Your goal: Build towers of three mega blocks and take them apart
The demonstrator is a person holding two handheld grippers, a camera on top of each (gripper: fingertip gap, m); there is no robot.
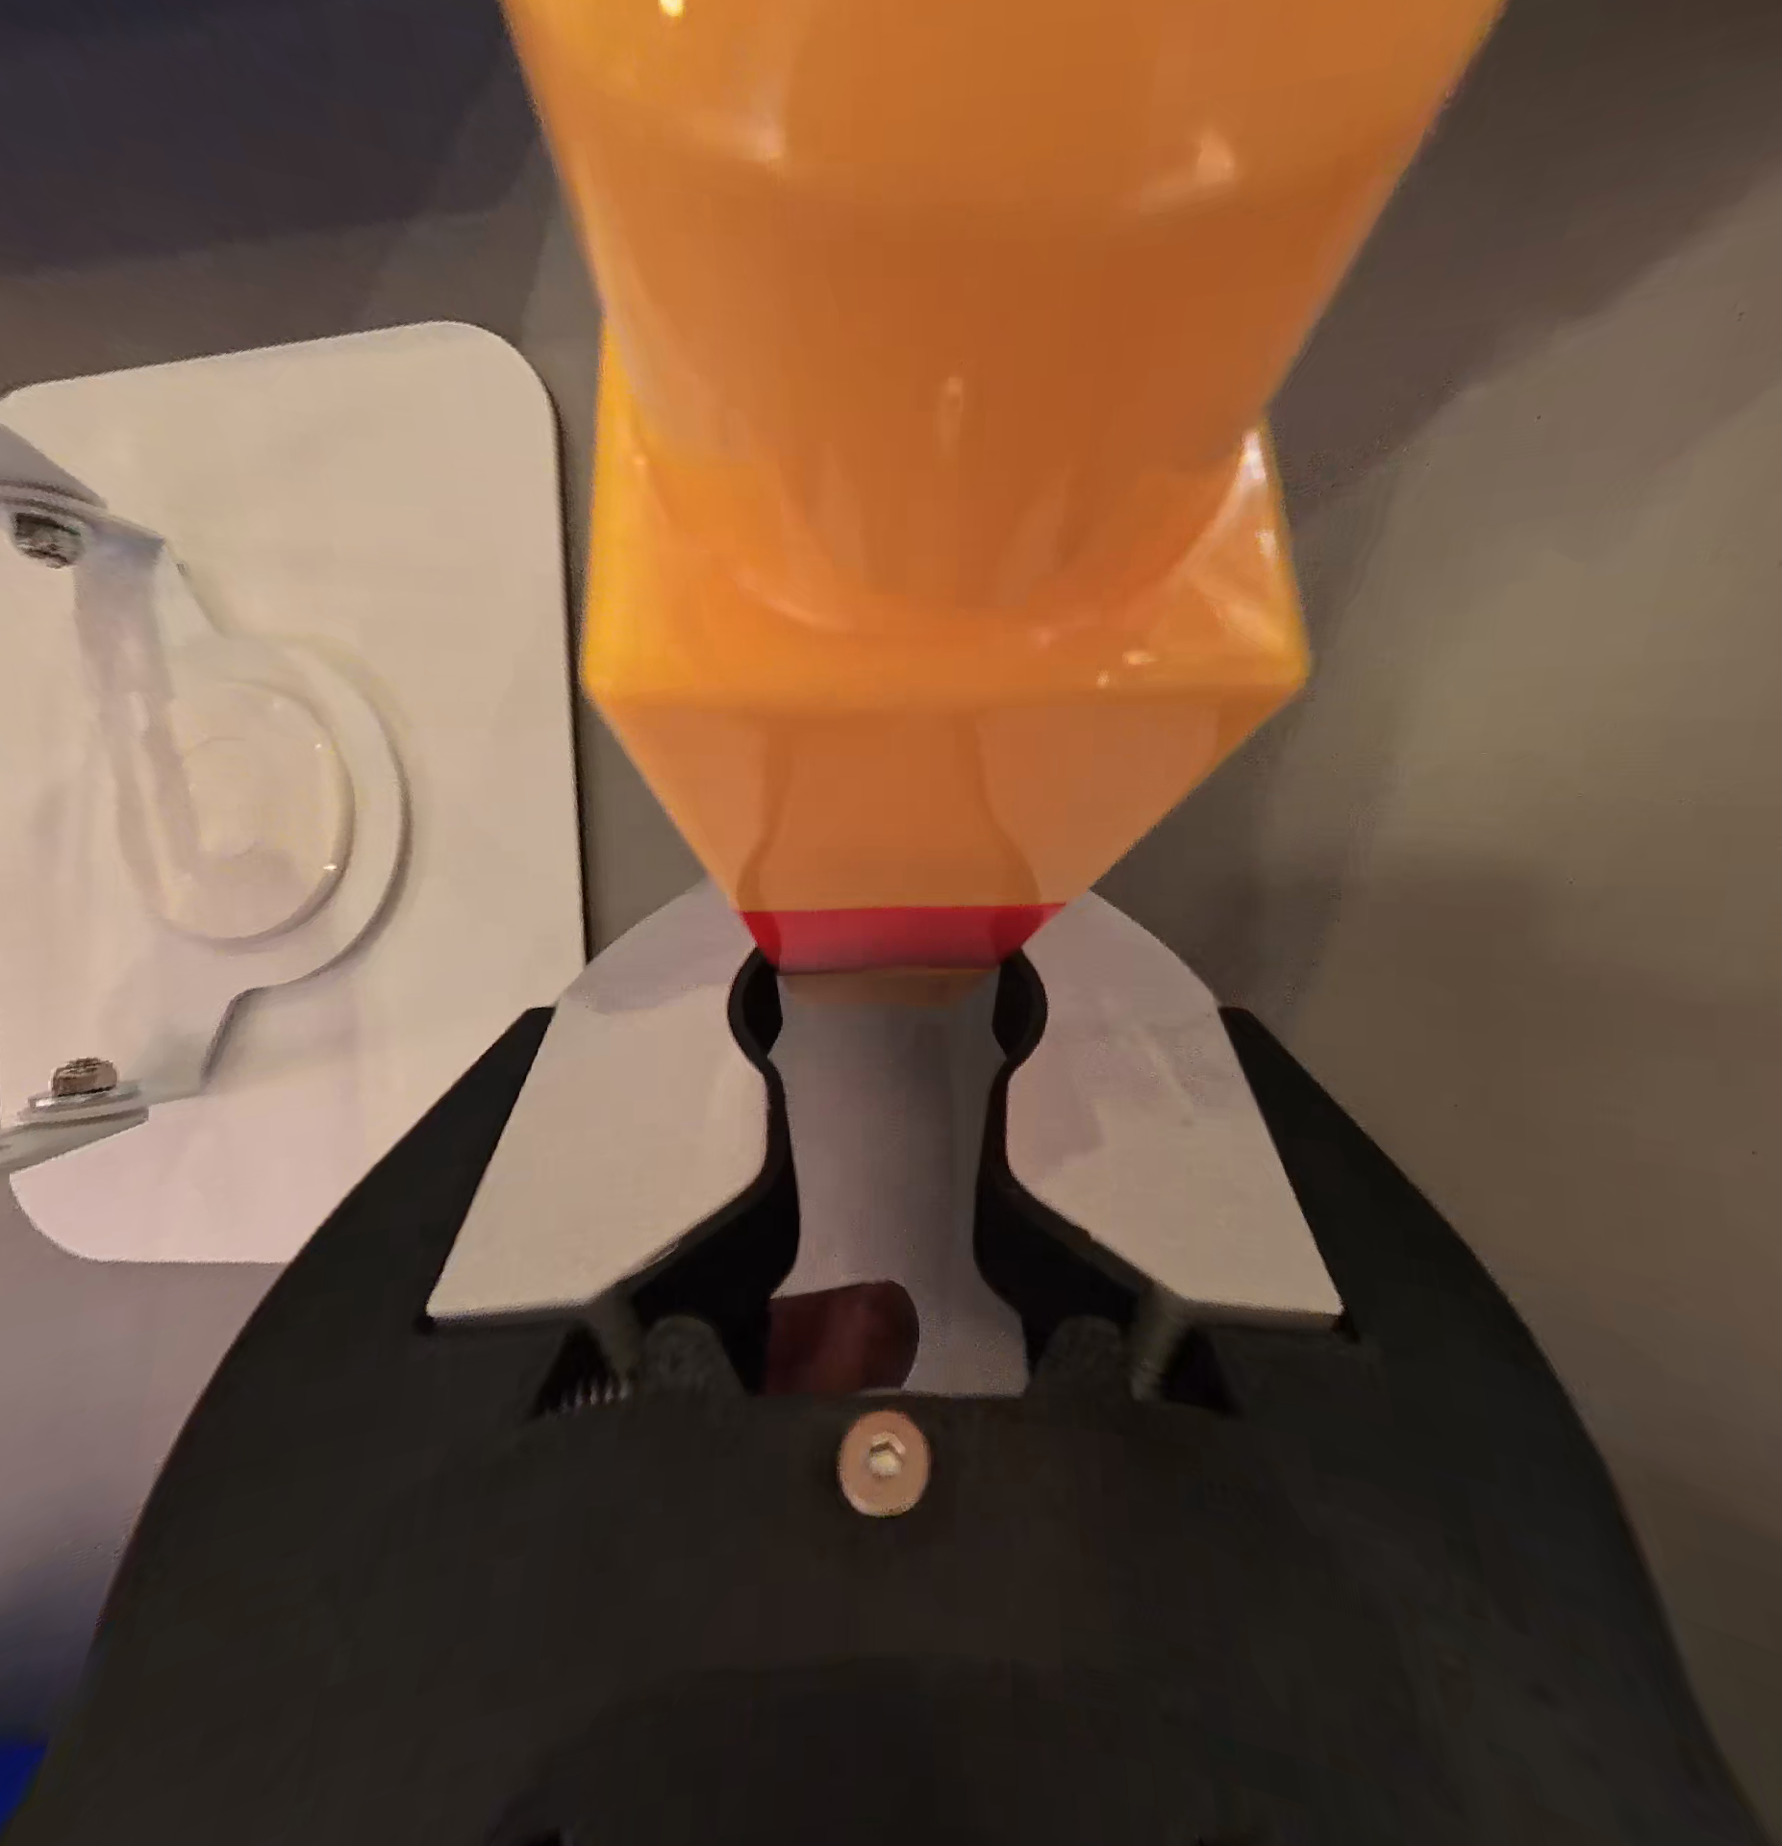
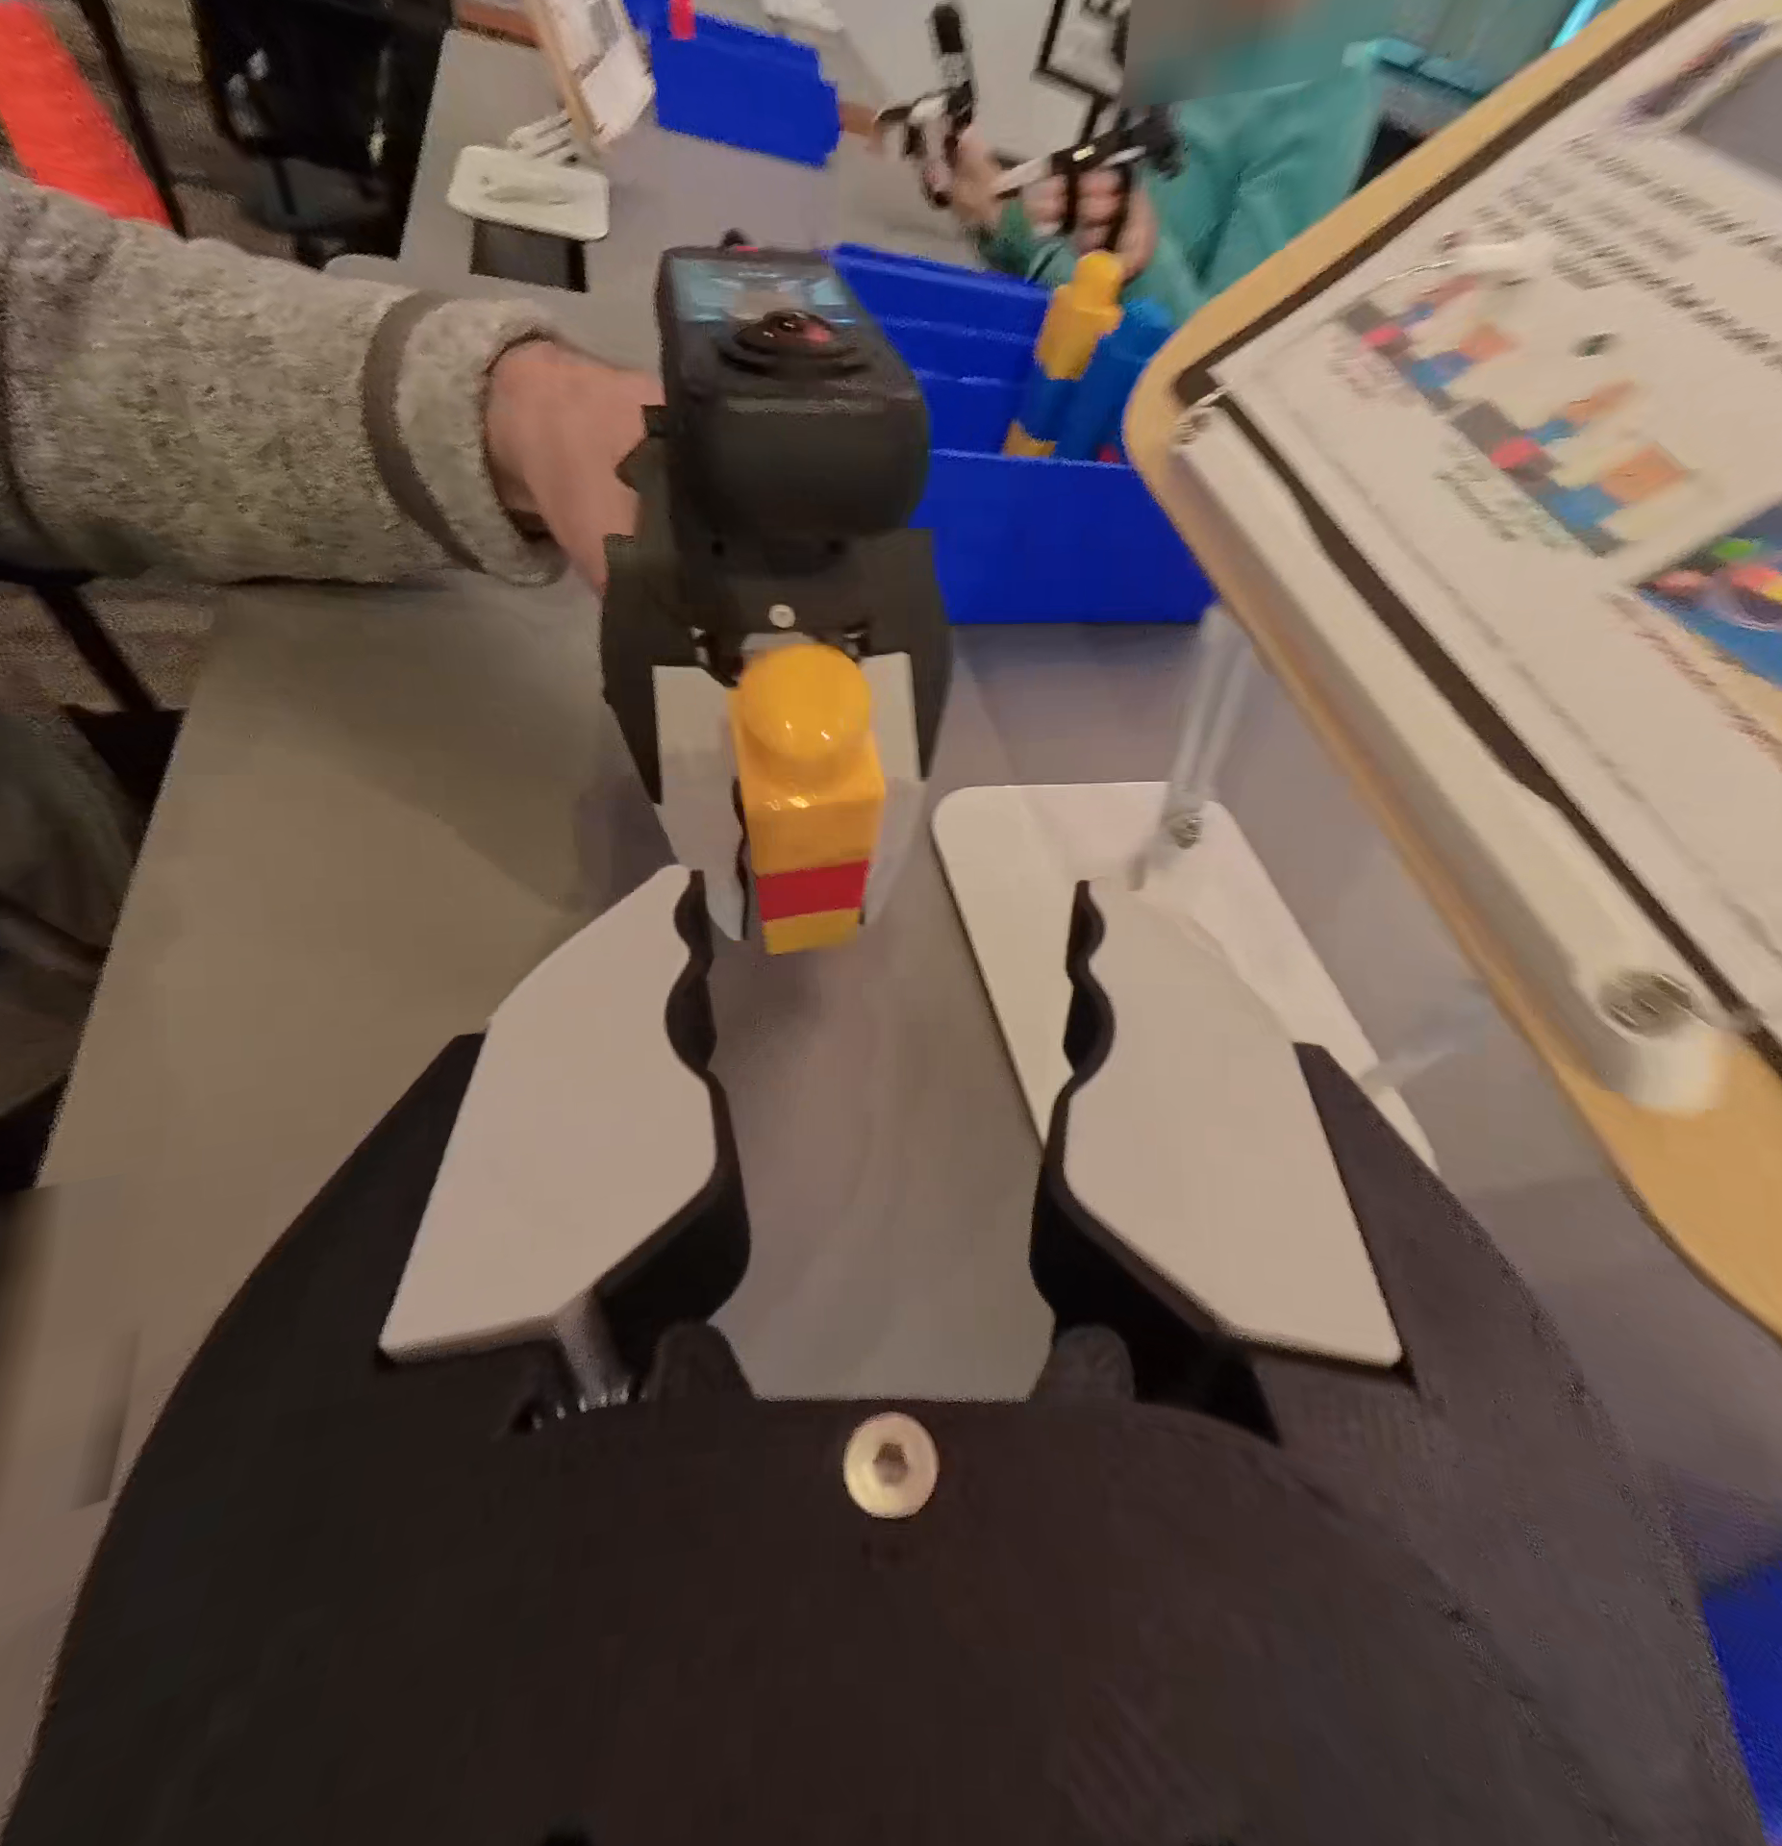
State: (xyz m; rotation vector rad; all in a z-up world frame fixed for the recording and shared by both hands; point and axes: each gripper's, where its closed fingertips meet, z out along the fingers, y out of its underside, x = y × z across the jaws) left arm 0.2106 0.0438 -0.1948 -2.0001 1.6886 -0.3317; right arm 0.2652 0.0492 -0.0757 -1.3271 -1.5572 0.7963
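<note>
the left hand-held gripper [image 2: 802, 899] was clamped on a three-block tower [image 2: 812, 839] of yellow, red and yellow mega blocks, its pads pressed against the tower's lower sides, and held it just above the grey worktop [image 2: 367, 849], studded top tilted toward the right one. the right hand-held gripper [image 2: 887, 939] stood wide open with nothing in its grasp, just short of the tower. a white stand base [image 2: 1066, 829] lay beside it, and a blue bin [image 2: 1056, 529] sat toward the worktop's far edge.
</note>
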